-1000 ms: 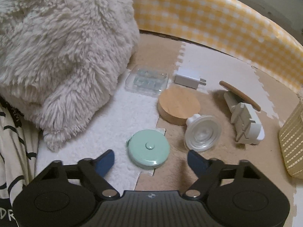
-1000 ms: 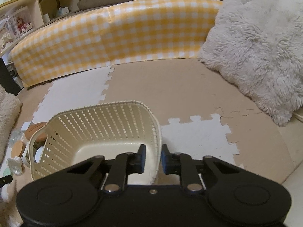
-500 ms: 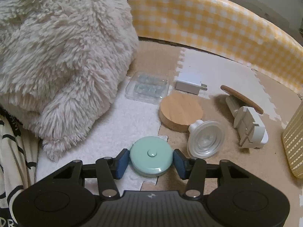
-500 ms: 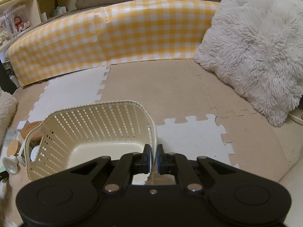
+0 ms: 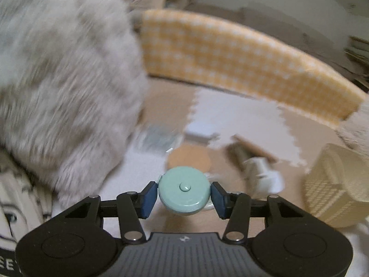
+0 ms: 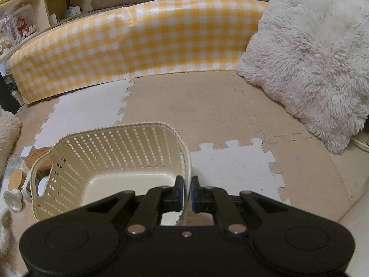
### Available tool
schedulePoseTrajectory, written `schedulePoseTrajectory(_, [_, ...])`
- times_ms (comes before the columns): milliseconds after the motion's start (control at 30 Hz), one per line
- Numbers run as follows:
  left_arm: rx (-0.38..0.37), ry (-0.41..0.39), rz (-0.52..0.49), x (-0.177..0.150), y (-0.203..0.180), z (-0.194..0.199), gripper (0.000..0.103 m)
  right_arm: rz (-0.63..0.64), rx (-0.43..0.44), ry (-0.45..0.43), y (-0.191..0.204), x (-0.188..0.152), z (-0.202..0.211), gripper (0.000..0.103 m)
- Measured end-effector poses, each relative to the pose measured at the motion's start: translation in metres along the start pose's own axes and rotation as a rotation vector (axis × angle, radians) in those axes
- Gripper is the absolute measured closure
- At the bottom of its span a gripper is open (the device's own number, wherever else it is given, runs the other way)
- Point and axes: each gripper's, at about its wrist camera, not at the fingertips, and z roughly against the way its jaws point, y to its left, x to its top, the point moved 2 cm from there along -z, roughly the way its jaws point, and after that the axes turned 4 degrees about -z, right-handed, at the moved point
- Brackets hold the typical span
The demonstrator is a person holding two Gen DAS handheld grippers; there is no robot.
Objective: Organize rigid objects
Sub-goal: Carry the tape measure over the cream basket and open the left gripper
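Note:
A round mint-green case (image 5: 184,190) hangs above the floor mat, with my left gripper (image 5: 184,194) shut on its sides. Below and behind it, blurred, lie a wooden disc (image 5: 189,159), a white charger (image 5: 198,135), a clear plastic box (image 5: 159,138) and a white plastic piece (image 5: 263,175). The cream lattice basket (image 5: 334,184) stands to the right. My right gripper (image 6: 188,194) is shut on the near right wall of that basket (image 6: 115,152); the basket's inside looks bare. Left of the basket lie a clear funnel part (image 6: 12,199) and a wooden lid (image 6: 17,176).
A yellow checked bumper (image 6: 138,43) bounds the mat at the back. One fluffy white cushion (image 6: 311,57) lies at the right, another (image 5: 57,80) at the left by the objects. Shelves (image 6: 34,18) stand beyond the bumper at the far left.
My left gripper closed on the mint-green case and lifted it off the mat. My right gripper's fingers closed onto the basket wall and stayed in place.

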Motion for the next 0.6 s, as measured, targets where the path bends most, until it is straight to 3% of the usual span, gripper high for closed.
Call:
schedulePoseTrajectory(167, [-0.164,-0.041,-0.023,0.029,-0.052,0.023,0.051,-0.003,0.004,0.004,0.0,0.0,0.0,0.096])
schedulePoseTrajectory(333, [-0.344,-0.038,-0.089,0.051,-0.128,0.028,0.051,-0.002,0.009,0.004,0.0,0.0,0.0,0.097])
schedulePoseTrajectory(467, [-0.443,0.012,-0.121,0.061,-0.184,0.015,0.051,0.006,0.017,0.005,0.0,0.0,0.002,0.097])
schedulePoseTrajectory(600, [-0.481,0.09,-0.105,0.066,-0.223,-0.005,0.051,0.023,0.031,0.005,-0.001,-0.001,0.002,0.097])
